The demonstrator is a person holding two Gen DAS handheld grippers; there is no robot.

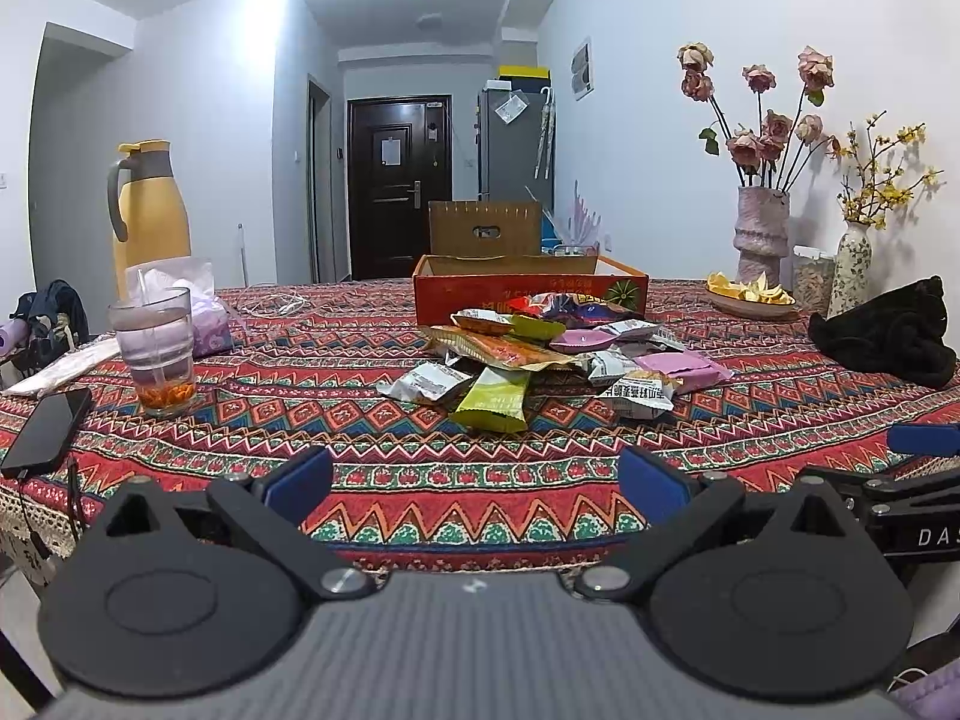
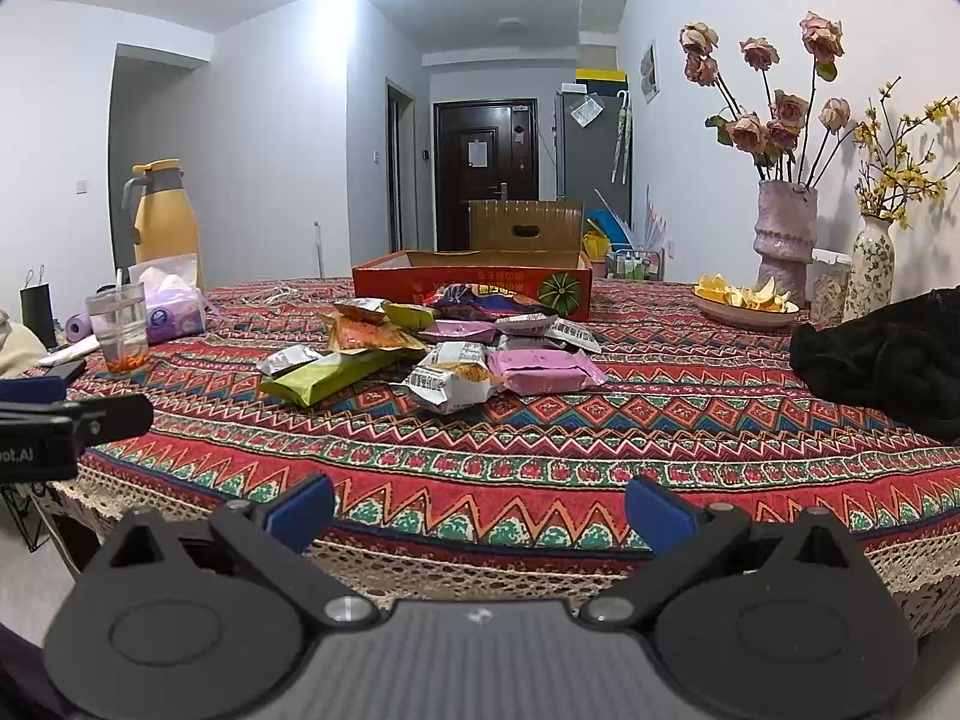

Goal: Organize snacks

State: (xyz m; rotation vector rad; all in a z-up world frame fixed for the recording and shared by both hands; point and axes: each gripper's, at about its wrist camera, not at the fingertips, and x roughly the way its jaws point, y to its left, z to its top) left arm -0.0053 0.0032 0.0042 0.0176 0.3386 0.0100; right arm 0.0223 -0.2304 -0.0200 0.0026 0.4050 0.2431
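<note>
A pile of snack packets lies mid-table on the patterned tablecloth: green, pink, orange and white wrappers. Behind the pile stands an open red cardboard box. My left gripper is open over the table's near part, well short of the pile. My right gripper is open at the table's lace edge, nothing between its fingers. The right gripper's tip shows at the right of the left wrist view; the left gripper's tip shows at the left of the right wrist view.
At the left stand a glass with a straw, a phone, a tissue pack and a yellow jug. At the right are a bowl of peels, two flower vases and a black cloth.
</note>
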